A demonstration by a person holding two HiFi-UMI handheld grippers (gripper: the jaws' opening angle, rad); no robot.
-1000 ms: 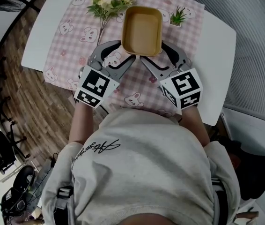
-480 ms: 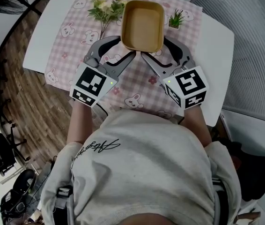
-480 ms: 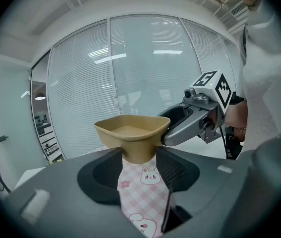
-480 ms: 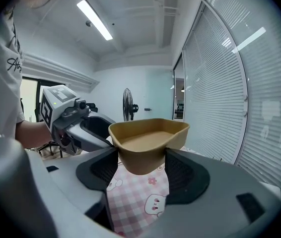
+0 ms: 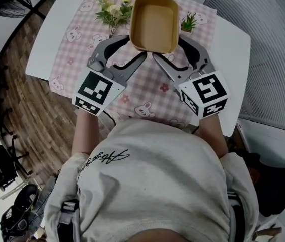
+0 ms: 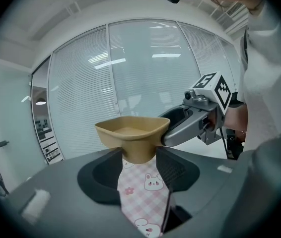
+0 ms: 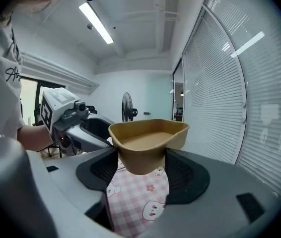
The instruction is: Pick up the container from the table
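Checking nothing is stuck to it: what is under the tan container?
Both gripper views show only the pink bunny cloth below the container. In the head view the container hides the cloth directly beneath it.

The container [image 5: 154, 23] hangs above the cloth [image 5: 147, 87] that covers the middle of the desk [image 5: 233, 49]. The left hand-held gripper [image 5: 134, 48] clamps its corner at 7 o'clock, and the right hand-held gripper [image 5: 168, 49] clamps the corner at 5 o'clock. On the cloth, the flowers [image 5: 113, 11] lie at the container's 9 o'clock and the potted plant [image 5: 189, 21] stands at its 3 o'clock.
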